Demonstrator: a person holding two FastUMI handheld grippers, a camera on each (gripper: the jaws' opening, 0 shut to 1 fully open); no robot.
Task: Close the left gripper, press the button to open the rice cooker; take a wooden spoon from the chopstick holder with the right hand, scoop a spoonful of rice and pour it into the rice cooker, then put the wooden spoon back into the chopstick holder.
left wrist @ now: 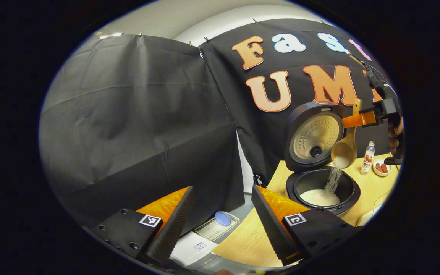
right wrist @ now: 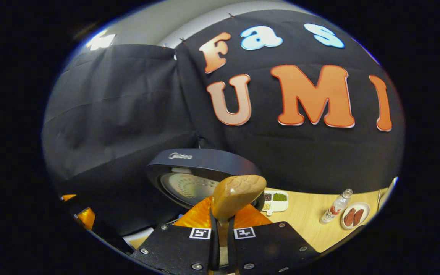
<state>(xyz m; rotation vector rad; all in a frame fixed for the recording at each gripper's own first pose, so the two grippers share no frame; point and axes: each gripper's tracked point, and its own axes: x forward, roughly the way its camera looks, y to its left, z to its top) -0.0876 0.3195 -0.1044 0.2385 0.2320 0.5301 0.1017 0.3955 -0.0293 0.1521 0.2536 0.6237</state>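
Table (left wrist: pixel 372 191) of light wood carries the rice cooker (left wrist: pixel 322 188), whose lid (left wrist: pixel 314 138) stands open and upright behind the pot. Inside the pot lies a white heap of rice (left wrist: pixel 320 197). Above the pot, in the left gripper view, the wooden spoon (left wrist: pixel 345 149) hangs with its bowl downward and tilted, and a thin stream of rice falls from the bowl into the pot. The right gripper (left wrist: pixel 369 117) holds the spoon by the upper part of the handle, and a hand (left wrist: pixel 395 137) behind it carries this gripper. In the right gripper view the right gripper (right wrist: pixel 223 233) has its jaws closed narrowly on the handle, which passes between them, and the rounded end of the handle rises just above the jaws, in front of the open lid (right wrist: pixel 201 175). The left gripper (left wrist: pixel 220 217) is well apart from the cooker, to its left, with jaws wide open and holding nothing. Further on the table stand a small divided tray (right wrist: pixel 275 200), a small bottle (left wrist: pixel 368 157) and, just beside it, a small dish (left wrist: pixel 382 167) with reddish pieces.
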